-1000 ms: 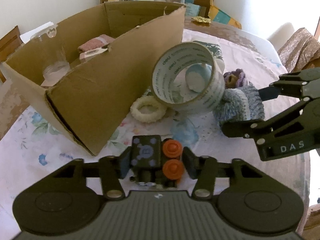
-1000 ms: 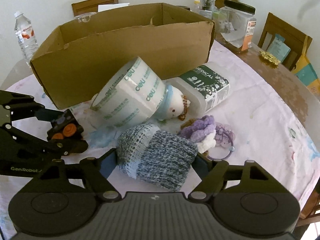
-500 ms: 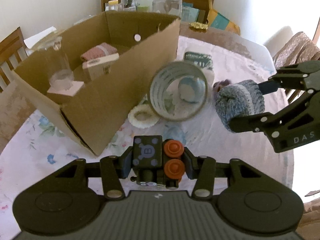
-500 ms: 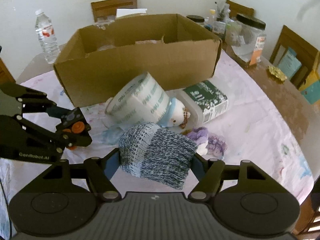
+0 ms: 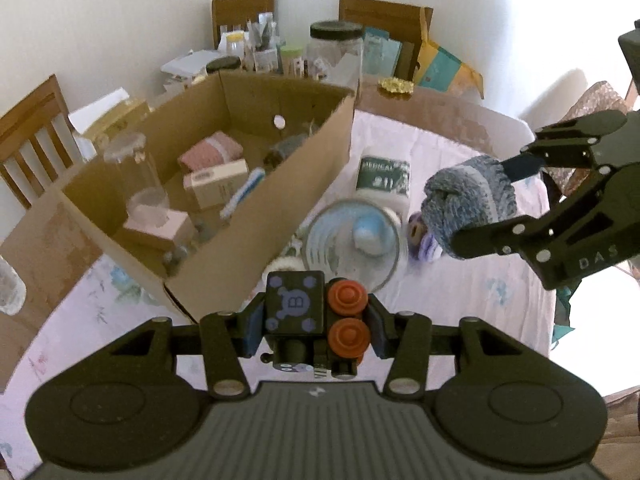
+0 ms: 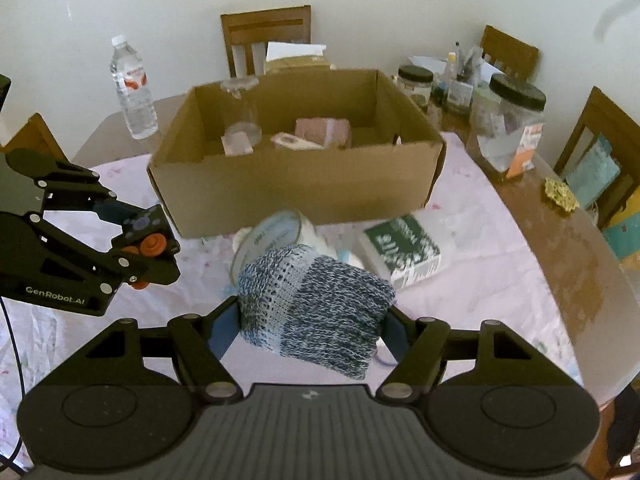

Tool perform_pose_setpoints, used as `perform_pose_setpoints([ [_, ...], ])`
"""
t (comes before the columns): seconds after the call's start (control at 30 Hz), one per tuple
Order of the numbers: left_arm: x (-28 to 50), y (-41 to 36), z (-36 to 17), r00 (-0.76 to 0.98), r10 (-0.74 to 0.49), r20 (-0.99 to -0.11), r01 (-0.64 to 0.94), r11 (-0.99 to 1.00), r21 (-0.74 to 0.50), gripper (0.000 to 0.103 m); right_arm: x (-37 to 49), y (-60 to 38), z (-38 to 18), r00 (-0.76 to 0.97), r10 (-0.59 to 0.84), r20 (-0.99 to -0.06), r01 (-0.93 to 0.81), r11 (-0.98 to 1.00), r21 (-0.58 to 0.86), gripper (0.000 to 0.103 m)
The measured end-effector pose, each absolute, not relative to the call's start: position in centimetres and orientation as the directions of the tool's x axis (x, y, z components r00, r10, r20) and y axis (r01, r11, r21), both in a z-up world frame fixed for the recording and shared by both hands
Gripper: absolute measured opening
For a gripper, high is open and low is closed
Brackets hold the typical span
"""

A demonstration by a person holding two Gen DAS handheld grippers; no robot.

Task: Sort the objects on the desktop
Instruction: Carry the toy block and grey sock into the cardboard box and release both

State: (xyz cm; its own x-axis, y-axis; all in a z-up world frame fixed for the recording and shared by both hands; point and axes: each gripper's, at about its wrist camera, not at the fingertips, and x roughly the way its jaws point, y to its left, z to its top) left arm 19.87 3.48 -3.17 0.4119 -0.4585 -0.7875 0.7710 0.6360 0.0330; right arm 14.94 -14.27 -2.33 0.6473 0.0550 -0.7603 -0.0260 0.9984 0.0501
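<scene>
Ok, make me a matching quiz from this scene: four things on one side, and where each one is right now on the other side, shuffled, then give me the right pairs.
Things:
1. knitted roll
2. black toy block
3. pink box
4. water bottle

Places:
A. inside the cardboard box
B. gripped in the left tool
C. standing on the table behind the cardboard box, at its left
D. gripped in the right tool

Pairs: 1-D, 2-B, 3-A, 4-C
</scene>
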Motion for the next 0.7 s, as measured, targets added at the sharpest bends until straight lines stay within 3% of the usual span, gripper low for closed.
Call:
perform_pose_setpoints([
  [0.7,24.4,1.4,2.4,0.537,-0.446,-0.716,0.7,0.71,0.083,0.049,20.6,-17.0,2.5,0.699,0.103,-0.708,-0.142,0.99,0.005,0.077],
])
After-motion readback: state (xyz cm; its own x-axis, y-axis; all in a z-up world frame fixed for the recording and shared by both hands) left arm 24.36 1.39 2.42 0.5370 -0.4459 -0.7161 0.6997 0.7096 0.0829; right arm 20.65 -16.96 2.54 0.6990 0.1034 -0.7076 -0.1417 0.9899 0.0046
